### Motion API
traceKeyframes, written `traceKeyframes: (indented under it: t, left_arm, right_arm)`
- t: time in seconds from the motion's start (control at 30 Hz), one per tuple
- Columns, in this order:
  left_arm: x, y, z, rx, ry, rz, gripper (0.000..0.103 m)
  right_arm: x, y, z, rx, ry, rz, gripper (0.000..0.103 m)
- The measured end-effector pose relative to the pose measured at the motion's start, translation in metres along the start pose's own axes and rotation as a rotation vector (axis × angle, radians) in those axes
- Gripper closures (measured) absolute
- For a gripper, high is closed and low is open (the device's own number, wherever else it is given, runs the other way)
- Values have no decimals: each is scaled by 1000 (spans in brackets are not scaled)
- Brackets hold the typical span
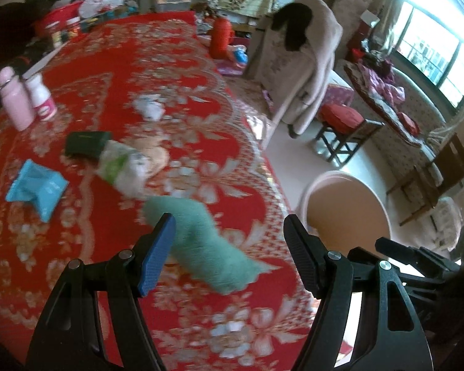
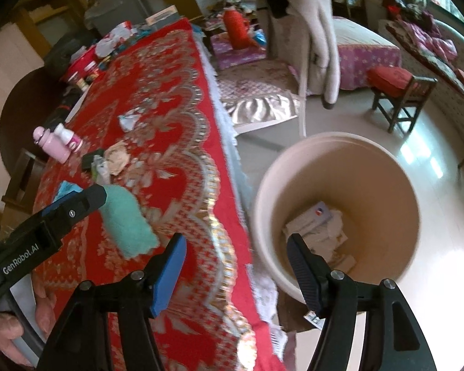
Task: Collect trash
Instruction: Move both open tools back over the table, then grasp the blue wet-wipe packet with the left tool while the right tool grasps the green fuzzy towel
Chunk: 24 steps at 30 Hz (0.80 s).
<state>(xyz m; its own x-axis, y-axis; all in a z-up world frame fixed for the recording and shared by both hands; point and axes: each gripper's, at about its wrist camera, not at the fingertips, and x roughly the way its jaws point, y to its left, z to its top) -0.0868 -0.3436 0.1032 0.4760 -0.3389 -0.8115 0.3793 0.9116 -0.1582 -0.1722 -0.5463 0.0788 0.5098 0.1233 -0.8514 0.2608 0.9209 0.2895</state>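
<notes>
A red cloth with gold and white flower patterns (image 1: 108,61) covers the long table. Beside its edge on the floor stands a round beige plastic bin (image 2: 340,154); only the right wrist view looks down into it, showing white paper scraps (image 2: 317,232) at the bottom. The left gripper (image 1: 229,253) hovers over a mint-green fluffy cloth (image 1: 207,247), jaws spread wide, holding nothing. The right gripper (image 2: 235,266) (above the bin's rim) is likewise spread and empty. The left view alone clearly shows a blue packet (image 1: 37,188), a crumpled white wrapper (image 1: 123,167) and a white paper ball (image 1: 150,108) on the cloth.
</notes>
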Motion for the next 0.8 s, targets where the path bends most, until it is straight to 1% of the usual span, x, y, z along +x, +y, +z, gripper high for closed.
traceKeyframes:
  t: [0.17,0.4,0.6,0.67,0.8]
  left_arm:
    - [-11,35,-3,-44,-12,39,32]
    - [-17,85,-7,-110,-5,84,32]
    - [-15,133,-10,-184,18,91,32]
    - [-14,150,-8,-211,14,96,32]
    - [-5,183,7,-254,15,130,32]
  right_arm:
    - [8,32,4,-47,3,26,36]
    - [27,76,5,-103,28,57,36]
    - [44,108,2,-144,60,79,36]
    - [49,116,1,-152,67,80,36]
    - [60,129,1,-155,81,80,35]
